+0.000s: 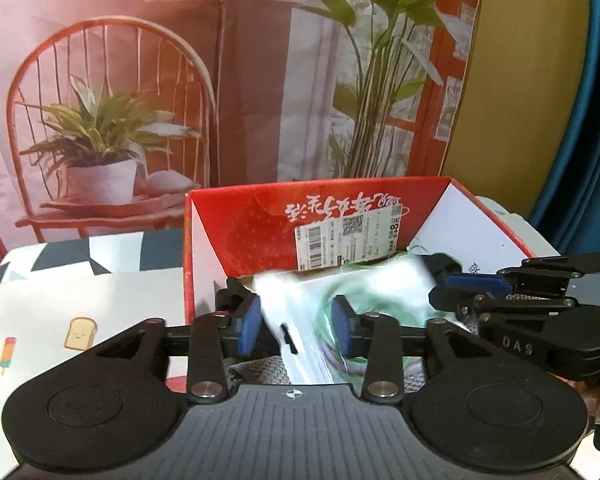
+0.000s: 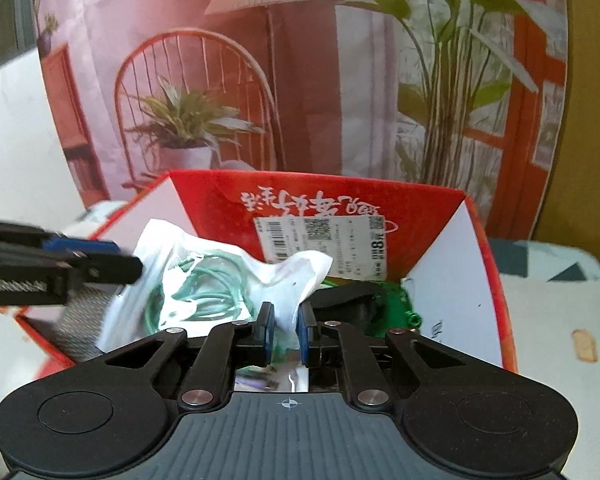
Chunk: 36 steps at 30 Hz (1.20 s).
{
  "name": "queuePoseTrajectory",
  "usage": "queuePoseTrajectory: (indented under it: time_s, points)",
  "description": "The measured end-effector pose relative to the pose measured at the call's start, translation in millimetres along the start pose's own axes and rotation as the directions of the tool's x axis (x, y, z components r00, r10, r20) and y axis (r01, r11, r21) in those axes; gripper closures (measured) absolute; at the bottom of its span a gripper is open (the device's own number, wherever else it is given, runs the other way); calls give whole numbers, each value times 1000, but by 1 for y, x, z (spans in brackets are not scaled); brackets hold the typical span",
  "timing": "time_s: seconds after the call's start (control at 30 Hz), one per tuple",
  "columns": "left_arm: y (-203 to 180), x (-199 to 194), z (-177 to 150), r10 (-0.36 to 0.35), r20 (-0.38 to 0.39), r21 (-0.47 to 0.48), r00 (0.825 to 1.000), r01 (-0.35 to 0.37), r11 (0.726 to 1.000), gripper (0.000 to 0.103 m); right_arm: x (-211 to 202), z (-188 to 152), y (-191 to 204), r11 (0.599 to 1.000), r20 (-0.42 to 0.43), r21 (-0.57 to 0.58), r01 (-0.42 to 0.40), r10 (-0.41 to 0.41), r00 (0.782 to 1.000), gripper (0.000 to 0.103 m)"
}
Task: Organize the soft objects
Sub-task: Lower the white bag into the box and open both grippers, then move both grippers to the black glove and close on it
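White plastic bag of green cord (image 2: 204,280) lowered into red cardboard box (image 2: 480,280); right gripper (image 2: 286,330) clamped on bag edge, left gripper (image 1: 296,326) parted around it. Release pending.

- The open red cardboard box (image 2: 380,208) is crowded: a white plastic bag of green cord (image 2: 204,280) fills its left and middle, with dark items to the right.
- Its tall red back wall blocks the far side.
- The left tongs (image 2: 100,260) reach over the box's left rim.
- The patterned table (image 1: 80,312) left of the box lies bare.
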<state>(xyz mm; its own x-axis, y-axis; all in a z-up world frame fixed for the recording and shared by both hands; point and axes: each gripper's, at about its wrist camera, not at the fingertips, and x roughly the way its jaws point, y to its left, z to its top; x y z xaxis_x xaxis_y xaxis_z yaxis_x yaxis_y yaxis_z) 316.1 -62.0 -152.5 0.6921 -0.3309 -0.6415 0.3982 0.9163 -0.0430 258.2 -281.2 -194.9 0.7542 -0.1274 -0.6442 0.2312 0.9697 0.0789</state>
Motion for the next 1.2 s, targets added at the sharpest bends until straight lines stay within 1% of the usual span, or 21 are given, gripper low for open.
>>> queuePoseTrajectory:
  time_s: [0.03, 0.07, 0.1, 0.13, 0.23, 0.43, 0.63, 0.8, 1.03, 1.13, 1.2]
  points:
    - [0, -4, -1, 5, 11, 2, 1000, -5, 1000, 47, -2, -1, 2, 1000, 6, -19, 14, -14, 1000, 83]
    - [-1, -8, -1, 13, 21, 4, 1000, -13, 1000, 42, -5, -1, 6, 999, 21, -48, 26, -25, 999, 73]
    - [-2, -12, -2, 16, 30, 9, 999, -17, 1000, 42, -9, -2, 9, 996, 35, -70, 47, -45, 998, 67]
    - [-3, -16, -2, 17, 37, 13, 999, -17, 1000, 42, -14, -3, 11, 994, 57, -89, 67, -62, 996, 57]
    - [-6, -28, -5, 19, 54, 7, 998, -19, 1000, 39, -29, -6, 13, 994, 87, -97, 54, -45, 995, 56]
    - [-12, -51, -19, 37, 77, 7, 996, -38, 999, 35, -50, -11, 4, 999, 97, -28, 20, -17, 995, 54]
    - [-15, -65, -42, 41, 54, -16, 998, -40, 999, 34, -69, -23, 2, 1000, 107, 3, 6, -6, 994, 52]
    - [-15, -78, -64, 27, 34, -53, 999, -26, 998, 34, -87, -38, 1, 1000, 122, 27, -14, 11, 992, 52]
    - [-15, -87, -98, 0, -7, -119, 1000, -1, 993, 34, -110, -66, -2, 997, 142, 76, -29, 18, 990, 52]
    - [-17, -89, -111, -20, -19, -157, 1000, 17, 987, 34, -118, -78, -1, 996, 149, 85, -28, 15, 989, 52]
    - [-20, -91, -119, -40, -25, -183, 999, 35, 983, 34, -121, -88, -1, 994, 140, 100, -33, 19, 990, 52]
